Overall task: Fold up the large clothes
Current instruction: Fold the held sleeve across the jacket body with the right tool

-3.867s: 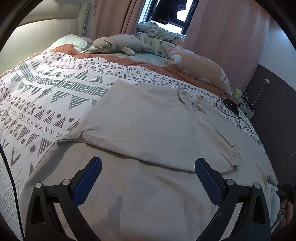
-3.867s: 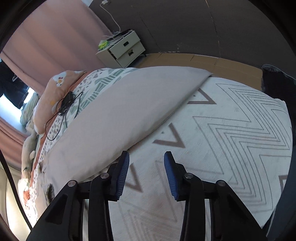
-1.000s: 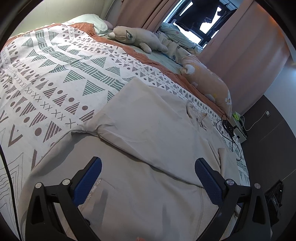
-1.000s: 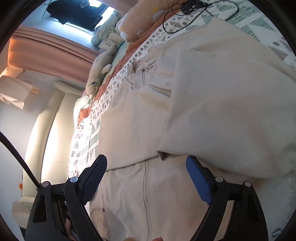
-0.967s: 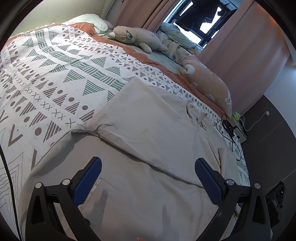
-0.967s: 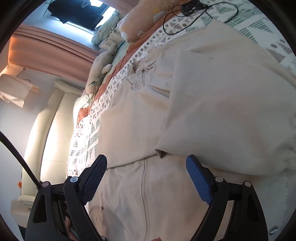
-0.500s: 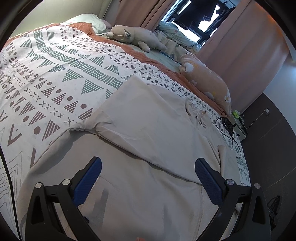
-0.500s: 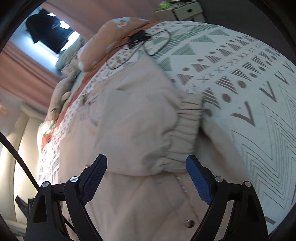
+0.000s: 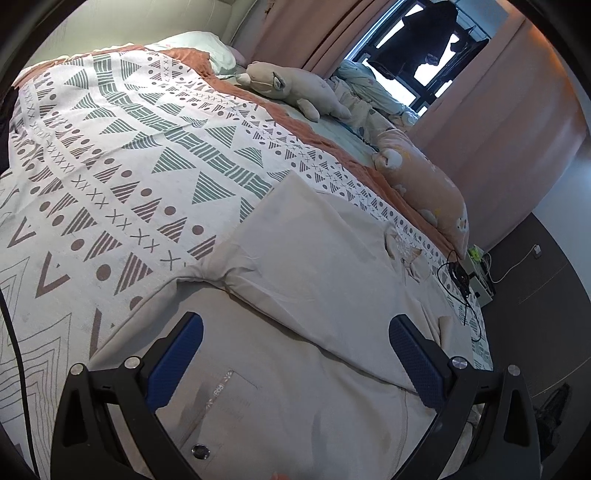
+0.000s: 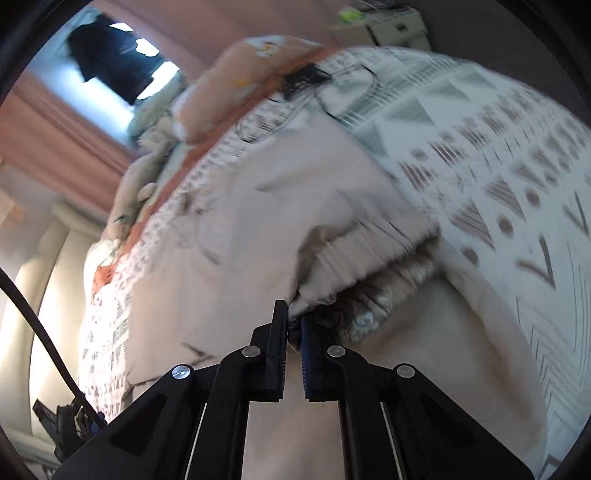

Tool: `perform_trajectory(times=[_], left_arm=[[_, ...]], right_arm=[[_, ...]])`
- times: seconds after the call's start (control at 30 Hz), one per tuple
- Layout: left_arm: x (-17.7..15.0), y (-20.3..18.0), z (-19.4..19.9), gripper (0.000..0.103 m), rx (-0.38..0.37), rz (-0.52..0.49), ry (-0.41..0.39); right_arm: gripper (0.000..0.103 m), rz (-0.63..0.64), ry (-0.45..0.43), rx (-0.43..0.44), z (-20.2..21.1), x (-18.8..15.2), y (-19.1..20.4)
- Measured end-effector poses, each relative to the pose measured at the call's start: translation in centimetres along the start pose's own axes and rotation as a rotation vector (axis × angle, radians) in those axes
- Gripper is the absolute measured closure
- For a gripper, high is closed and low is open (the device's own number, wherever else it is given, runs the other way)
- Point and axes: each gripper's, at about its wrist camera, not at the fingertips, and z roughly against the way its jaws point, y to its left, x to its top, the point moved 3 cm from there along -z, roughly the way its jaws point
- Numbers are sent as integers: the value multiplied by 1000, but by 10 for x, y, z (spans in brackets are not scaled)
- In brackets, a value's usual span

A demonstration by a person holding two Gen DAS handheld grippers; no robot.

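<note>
A large beige jacket (image 9: 317, 280) lies spread on the patterned bedspread (image 9: 122, 155), with one sleeve folded across its body. My left gripper (image 9: 295, 354) is open and empty, hovering over the jacket's lower front near a snap button (image 9: 199, 450). In the right wrist view, my right gripper (image 10: 293, 325) is shut on the ribbed cuff (image 10: 369, 258) of the jacket's other sleeve (image 10: 266, 221), and the cuff is bunched and lifted at the fingertips. That view is motion-blurred.
A plush toy (image 9: 295, 88) and an orange pillow (image 9: 424, 188) lie along the far side of the bed. A black cable and charger (image 9: 458, 277) rest on the bedspread near the jacket's collar. A small nightstand (image 10: 384, 26) stands beyond the bed.
My right gripper has closed on the sleeve cuff, which it straddled open half a second ago, and the cuff now bunches up. The left gripper has barely moved.
</note>
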Motion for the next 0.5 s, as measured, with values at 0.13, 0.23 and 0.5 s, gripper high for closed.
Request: perform_trajectory(times=[0.13,0.23,0.5], left_arm=[[2,4,2,0,0,9,-4],[4,6,5,0,-5,17,-7],[11,19,10,0,-4,58,-23]], right_arm=[[100,135,-58,67,17,11,69],[100,216,-69,121,26,3,116],[100,308,-36,189,-11,-27,172]])
